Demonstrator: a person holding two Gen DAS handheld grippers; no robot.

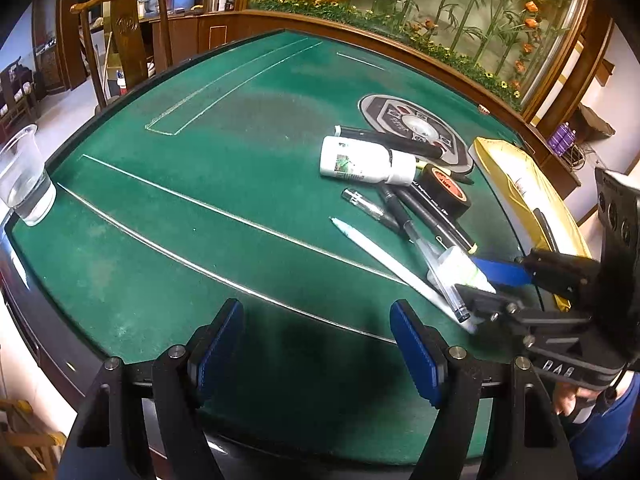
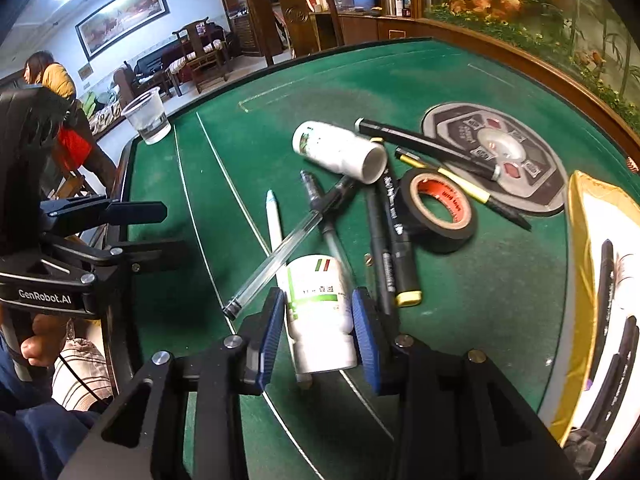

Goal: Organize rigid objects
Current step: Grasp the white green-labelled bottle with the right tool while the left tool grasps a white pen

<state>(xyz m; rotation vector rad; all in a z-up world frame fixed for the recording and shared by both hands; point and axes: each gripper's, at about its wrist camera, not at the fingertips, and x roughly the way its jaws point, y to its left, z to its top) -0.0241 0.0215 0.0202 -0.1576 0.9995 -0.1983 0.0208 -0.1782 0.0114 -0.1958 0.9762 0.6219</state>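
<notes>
A pile of rigid objects lies on the green felt table point(image 1: 200, 208). My right gripper point(image 2: 320, 328) is shut on a small white bottle point(image 2: 320, 312) with a green label, its blue pads against both sides; it also shows in the left wrist view point(image 1: 460, 268). Beside it lie a clear pen point(image 2: 280, 256), a white pen point(image 2: 274, 220), black markers point(image 2: 394, 232), a roll of black tape point(image 2: 440, 208) and a larger white bottle point(image 2: 340, 150) on its side. My left gripper point(image 1: 320, 356) is open and empty over bare felt, left of the pile.
A yellow-rimmed container point(image 2: 580, 280) with pens in it stands at the right edge. A round black control panel point(image 2: 500, 152) sits in the table behind the pile. A clear plastic cup point(image 1: 24, 176) of water stands at the left table edge. A wooden chair point(image 1: 128, 32) stands beyond.
</notes>
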